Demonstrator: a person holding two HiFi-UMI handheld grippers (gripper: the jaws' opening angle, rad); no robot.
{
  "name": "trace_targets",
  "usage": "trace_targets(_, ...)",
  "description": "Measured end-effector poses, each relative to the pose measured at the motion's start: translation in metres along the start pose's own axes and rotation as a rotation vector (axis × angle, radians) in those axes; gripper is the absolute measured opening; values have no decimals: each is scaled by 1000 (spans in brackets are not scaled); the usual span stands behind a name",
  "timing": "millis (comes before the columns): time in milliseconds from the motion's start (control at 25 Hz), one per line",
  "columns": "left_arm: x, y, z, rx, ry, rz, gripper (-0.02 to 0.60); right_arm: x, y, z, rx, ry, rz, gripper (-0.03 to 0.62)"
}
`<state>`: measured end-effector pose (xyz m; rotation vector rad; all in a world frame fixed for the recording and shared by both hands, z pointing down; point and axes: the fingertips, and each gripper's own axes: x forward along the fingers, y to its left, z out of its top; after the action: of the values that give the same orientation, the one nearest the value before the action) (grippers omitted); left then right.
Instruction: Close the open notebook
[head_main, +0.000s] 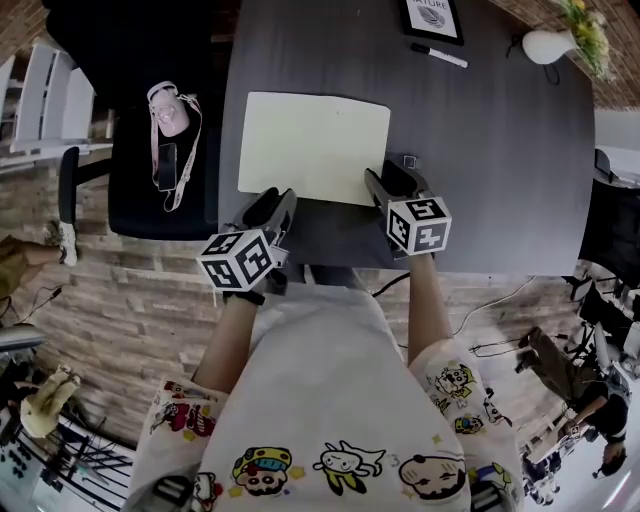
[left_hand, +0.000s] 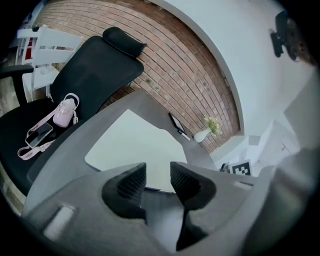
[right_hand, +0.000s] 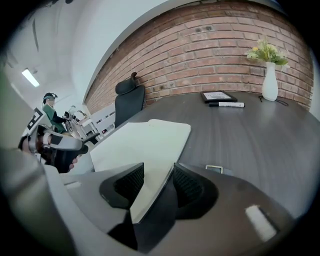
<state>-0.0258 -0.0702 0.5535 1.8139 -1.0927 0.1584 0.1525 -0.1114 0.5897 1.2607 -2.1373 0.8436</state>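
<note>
The notebook (head_main: 315, 140) lies open and flat on the dark grey table (head_main: 500, 150), showing a plain cream page. My left gripper (head_main: 278, 200) hovers at its near left corner, jaws apart with nothing between them; in the left gripper view the notebook (left_hand: 135, 140) lies just beyond the left gripper (left_hand: 158, 172). My right gripper (head_main: 393, 178) is at the near right corner. In the right gripper view the notebook's (right_hand: 145, 140) right edge and corner run between the spread jaws of the right gripper (right_hand: 158, 172), and the pads do not press on it.
A black office chair (head_main: 150, 190) at the table's left holds a pink pouch (head_main: 170, 110) and a phone on a strap. At the far side lie a marker (head_main: 438, 55), a framed card (head_main: 432, 18) and a white vase (head_main: 548, 45). A small clip (right_hand: 213, 169) sits beside the right jaw.
</note>
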Motion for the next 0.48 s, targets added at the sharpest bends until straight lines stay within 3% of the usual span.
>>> trace_targets(200, 0, 3, -4, -74, -13, -7, 143, 5, 2, -3, -31, 40, -4, 184)
trace_targets(480, 1, 2, -13, -187, -27, -19, 143, 8, 0, -4, 34, 135, 64, 192)
